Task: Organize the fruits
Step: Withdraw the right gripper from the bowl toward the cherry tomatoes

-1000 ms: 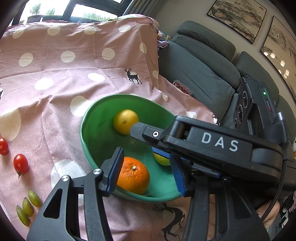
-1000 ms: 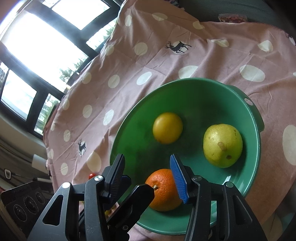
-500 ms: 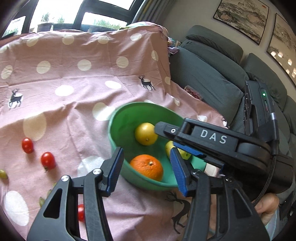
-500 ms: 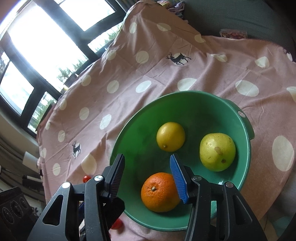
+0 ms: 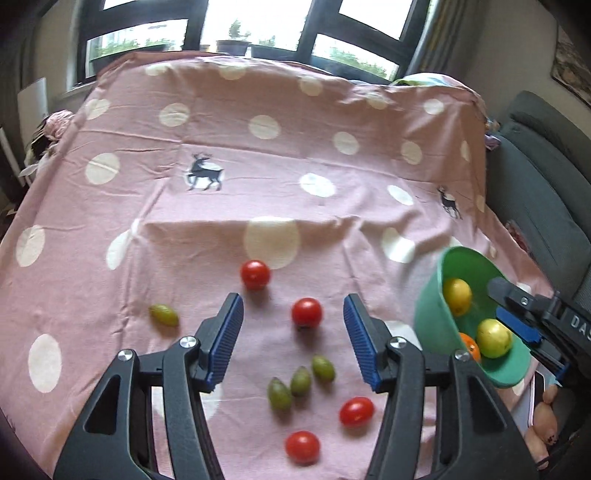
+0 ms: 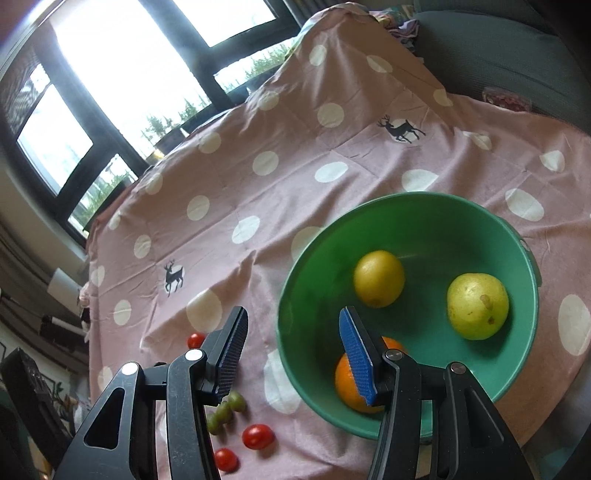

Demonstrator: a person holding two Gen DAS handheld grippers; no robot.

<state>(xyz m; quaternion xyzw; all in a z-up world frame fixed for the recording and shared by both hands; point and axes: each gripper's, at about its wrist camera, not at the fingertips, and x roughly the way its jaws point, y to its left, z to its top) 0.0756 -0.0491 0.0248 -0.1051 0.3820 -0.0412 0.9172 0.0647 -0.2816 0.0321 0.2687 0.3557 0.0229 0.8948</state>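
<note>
A green bowl (image 6: 413,218) holds a yellow lemon (image 6: 378,277), a pale pear (image 6: 477,305) and an orange (image 6: 349,386); the bowl also shows in the left wrist view (image 5: 428,317) at the right. Several red cherry tomatoes, such as one (image 5: 306,312) between my left fingers' line of sight, and several green olive-like fruits (image 5: 301,380) lie on the pink cloth. My left gripper (image 5: 293,338) is open and empty above them. My right gripper (image 6: 291,354) is open and empty over the bowl's near-left rim.
The pink polka-dot cloth with deer prints (image 5: 258,177) covers the table. A grey sofa (image 5: 546,192) stands at the right. Windows (image 5: 229,29) are behind the table. More tomatoes (image 6: 258,436) and green fruits (image 6: 225,410) lie left of the bowl.
My left gripper has swung left, away from the bowl, and now faces the tomatoes and green fruits. My right gripper has drawn back slightly to the bowl's left rim.
</note>
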